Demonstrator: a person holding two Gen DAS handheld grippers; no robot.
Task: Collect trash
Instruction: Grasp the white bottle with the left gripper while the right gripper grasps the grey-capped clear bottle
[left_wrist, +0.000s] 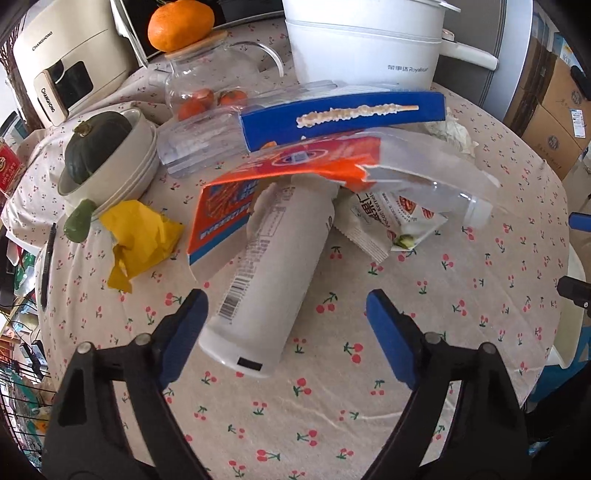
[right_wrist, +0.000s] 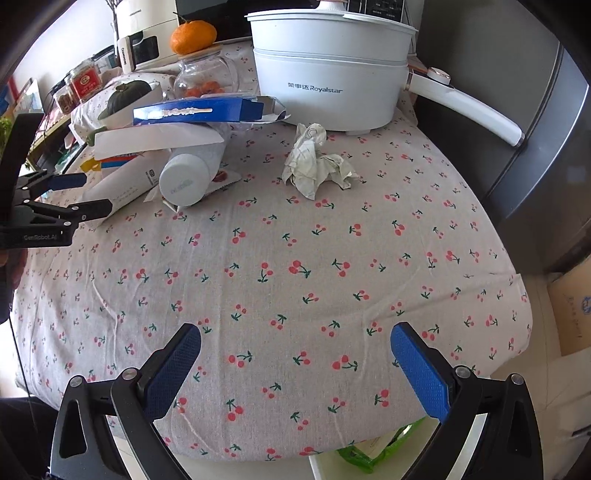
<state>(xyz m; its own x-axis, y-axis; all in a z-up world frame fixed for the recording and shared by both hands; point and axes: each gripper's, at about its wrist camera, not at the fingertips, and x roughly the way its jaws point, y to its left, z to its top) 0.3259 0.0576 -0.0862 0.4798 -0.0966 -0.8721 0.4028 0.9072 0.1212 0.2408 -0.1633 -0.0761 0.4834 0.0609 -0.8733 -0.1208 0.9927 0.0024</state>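
Note:
A white bottle (left_wrist: 266, 266) lies on the cherry-print tablecloth (left_wrist: 369, 369), its base toward me. My left gripper (left_wrist: 284, 299) stands open around that base, the left pad close beside it and the right pad well apart. Over the bottle's far end lie an orange-red box (left_wrist: 229, 206), a blue box (left_wrist: 343, 114), a clear plastic bottle (left_wrist: 436, 184) and a snack wrapper (left_wrist: 399, 221). Crumpled yellow paper (left_wrist: 140, 236) sits to the left. My right gripper (right_wrist: 295, 328) hangs open above bare cloth, with crumpled white paper (right_wrist: 314, 162) farther ahead.
A white Royalstar pot (right_wrist: 325, 85) stands at the back. A glass jar (left_wrist: 207, 74) carries an orange (left_wrist: 181, 26). Stacked bowls (left_wrist: 122, 173) hold a green squash at the left. A bin with a green bag (right_wrist: 369, 454) sits below the table's near edge.

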